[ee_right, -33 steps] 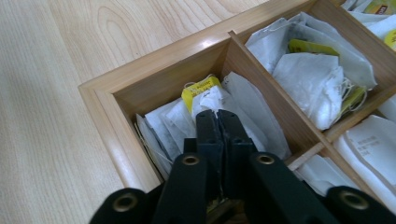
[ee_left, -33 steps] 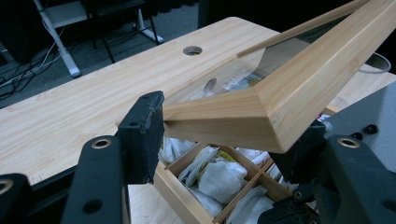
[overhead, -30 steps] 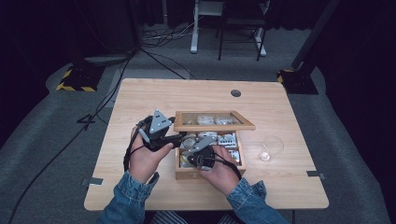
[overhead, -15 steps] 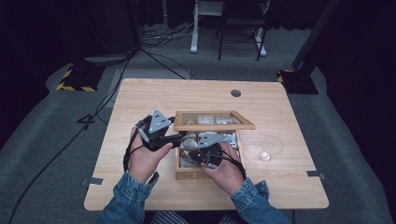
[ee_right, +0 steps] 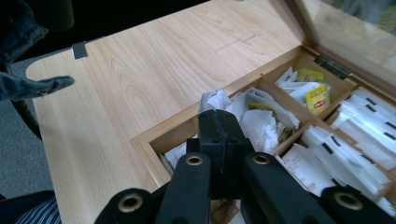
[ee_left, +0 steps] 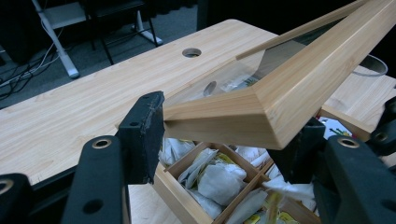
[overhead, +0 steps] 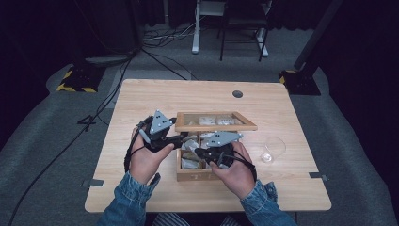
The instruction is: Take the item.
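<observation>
A recording lab: dark curtains, floor cables (overhead: 117, 70) and hazard-taped stand feet (overhead: 75, 82) ring one table (overhead: 141, 101).

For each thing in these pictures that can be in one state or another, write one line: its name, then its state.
Wooden box: open, compartments full of tea bags.
Glass-paned lid: raised, its corner clamped by the left gripper.
Left gripper: shut on the lid's corner.
Right gripper: shut, above the tea bags; whether it holds one cannot be told.
Drinking glass: lying on its side on the table, empty.
</observation>
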`<control>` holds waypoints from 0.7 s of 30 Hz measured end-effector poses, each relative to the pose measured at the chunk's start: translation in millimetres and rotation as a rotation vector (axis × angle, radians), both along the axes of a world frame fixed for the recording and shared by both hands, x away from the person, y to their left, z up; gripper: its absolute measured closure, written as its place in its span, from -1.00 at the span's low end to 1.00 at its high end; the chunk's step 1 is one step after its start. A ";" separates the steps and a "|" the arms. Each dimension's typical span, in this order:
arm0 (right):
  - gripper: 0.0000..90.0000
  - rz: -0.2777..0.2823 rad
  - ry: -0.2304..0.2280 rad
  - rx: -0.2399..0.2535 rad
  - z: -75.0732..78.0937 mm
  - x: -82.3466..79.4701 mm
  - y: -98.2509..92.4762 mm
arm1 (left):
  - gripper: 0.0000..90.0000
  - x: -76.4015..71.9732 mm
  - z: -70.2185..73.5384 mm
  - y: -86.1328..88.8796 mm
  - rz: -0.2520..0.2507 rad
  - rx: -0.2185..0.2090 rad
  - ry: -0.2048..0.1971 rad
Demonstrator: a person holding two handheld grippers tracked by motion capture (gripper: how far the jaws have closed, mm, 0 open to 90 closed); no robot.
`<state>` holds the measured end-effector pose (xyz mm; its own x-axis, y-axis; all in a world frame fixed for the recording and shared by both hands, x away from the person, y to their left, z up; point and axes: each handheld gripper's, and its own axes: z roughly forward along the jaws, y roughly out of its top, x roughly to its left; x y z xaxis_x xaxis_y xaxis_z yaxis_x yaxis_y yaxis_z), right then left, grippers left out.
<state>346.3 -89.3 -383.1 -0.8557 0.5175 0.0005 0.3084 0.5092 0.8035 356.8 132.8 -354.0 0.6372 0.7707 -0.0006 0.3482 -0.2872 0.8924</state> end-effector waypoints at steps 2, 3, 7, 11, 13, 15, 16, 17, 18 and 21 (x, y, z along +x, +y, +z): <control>1.00 -0.008 -0.008 0.007 3.8 -1.2 -3.6 | -0.07 0.2 0.2 0.1 0.000 0.001 -0.001; 1.00 -0.008 -0.009 0.010 4.9 -1.4 -4.9 | -0.07 0.2 0.2 0.1 0.000 0.001 0.000; 1.00 -0.025 -0.015 0.019 10.4 -2.8 -12.6 | -0.07 0.3 0.4 0.1 -0.001 0.002 0.001; 1.00 -0.038 -0.021 0.027 14.6 -3.9 -19.9 | -0.07 0.3 0.5 0.2 -0.001 0.003 0.002; 1.00 -0.046 -0.025 0.031 16.4 -4.3 -23.8 | -0.07 0.3 0.4 0.2 -0.002 0.003 0.001; 1.00 -0.055 -0.028 0.033 18.2 -4.4 -27.9 | -0.07 0.2 0.5 0.1 -0.001 0.003 0.002; 1.00 -0.059 -0.030 0.035 19.1 -4.5 -29.9 | -0.07 0.3 0.5 0.1 -0.001 0.004 0.002; 1.00 -0.063 -0.032 0.037 20.0 -4.6 -31.9 | -0.07 0.2 0.6 0.0 -0.001 0.004 0.003; 1.00 -0.067 -0.032 0.039 20.9 -4.8 -33.8 | -0.07 0.3 0.6 0.0 -0.001 0.003 0.003; 1.00 -0.081 -0.036 0.043 23.3 -4.8 -39.7 | -0.07 0.5 0.9 0.0 0.000 0.002 0.003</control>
<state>341.5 -129.0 -359.8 -0.8111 0.5849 -0.0059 0.3173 0.4484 0.8356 357.3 132.8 -353.1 0.6374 0.7706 -0.0009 0.3510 -0.2893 0.8906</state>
